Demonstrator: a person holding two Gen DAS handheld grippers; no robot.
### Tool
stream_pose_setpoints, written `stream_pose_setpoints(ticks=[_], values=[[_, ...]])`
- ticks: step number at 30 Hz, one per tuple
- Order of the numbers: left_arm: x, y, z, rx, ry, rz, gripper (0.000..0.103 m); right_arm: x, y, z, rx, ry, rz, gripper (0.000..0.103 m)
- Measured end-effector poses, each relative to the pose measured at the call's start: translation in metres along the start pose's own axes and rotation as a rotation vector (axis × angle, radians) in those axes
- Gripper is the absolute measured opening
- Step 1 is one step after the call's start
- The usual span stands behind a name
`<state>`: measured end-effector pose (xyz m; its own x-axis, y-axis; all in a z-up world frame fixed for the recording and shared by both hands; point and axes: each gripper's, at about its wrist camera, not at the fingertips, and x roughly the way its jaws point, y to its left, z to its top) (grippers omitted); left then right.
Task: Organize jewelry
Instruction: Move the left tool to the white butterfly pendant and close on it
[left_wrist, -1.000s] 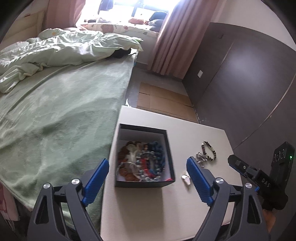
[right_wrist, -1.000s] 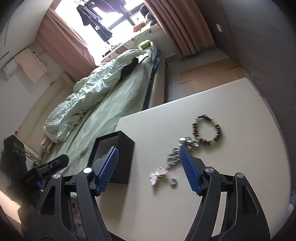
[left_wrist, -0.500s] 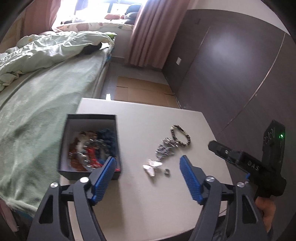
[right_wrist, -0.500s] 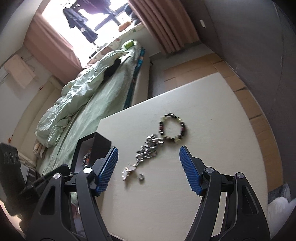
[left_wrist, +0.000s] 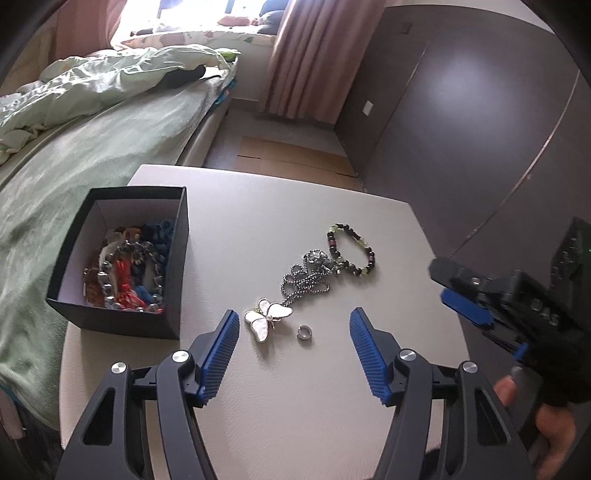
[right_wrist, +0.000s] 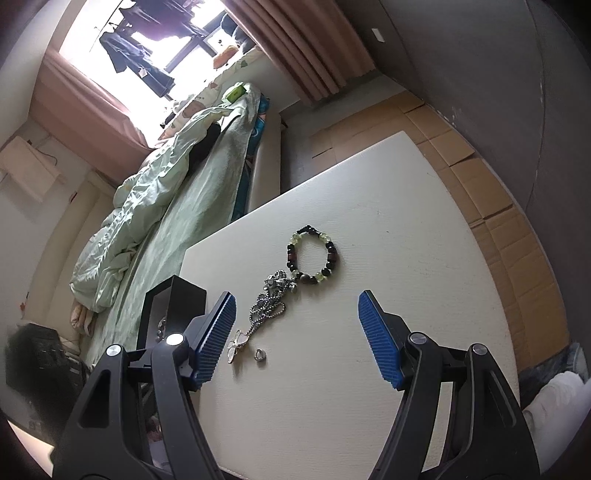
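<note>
Both grippers have swung right since a second ago, off the box and over the loose jewelry on the table. Left gripper hovers low with its jaws wide apart and empty, the butterfly pendant and a small ring lying between its blue fingers, a spread that looks set to close on one of them. Right gripper hangs above the same pieces, likewise wide open and holding nothing. The pendant's chain trails in a heap to a bracelet of dark and green beads, which it appears to touch. The black box, just left of the pieces near the table edge by the bed, is open-topped and already holds a tangle of red, blue and silver items, evidently the place where the rest is meant to go. Three pieces lie outside it, so the sorting seems partway done.
</note>
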<state>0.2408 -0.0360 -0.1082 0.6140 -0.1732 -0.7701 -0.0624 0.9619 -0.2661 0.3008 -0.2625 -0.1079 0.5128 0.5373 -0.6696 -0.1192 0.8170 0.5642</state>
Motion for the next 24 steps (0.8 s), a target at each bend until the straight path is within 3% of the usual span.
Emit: stream_pose_setpoints(ticks=[18, 24], values=[[0.056, 0.004, -0.021, -0.134, -0.04, 0.185, 0.06, 0.008, -0.005, 0.001, 0.013, 0.053, -0.011, 0.07], [0.065, -0.005, -0.018, -0.107, -0.038, 0.262, 0.056, 0.013, -0.001, 0.002, 0.005, 0.07, -0.005, 0.07]])
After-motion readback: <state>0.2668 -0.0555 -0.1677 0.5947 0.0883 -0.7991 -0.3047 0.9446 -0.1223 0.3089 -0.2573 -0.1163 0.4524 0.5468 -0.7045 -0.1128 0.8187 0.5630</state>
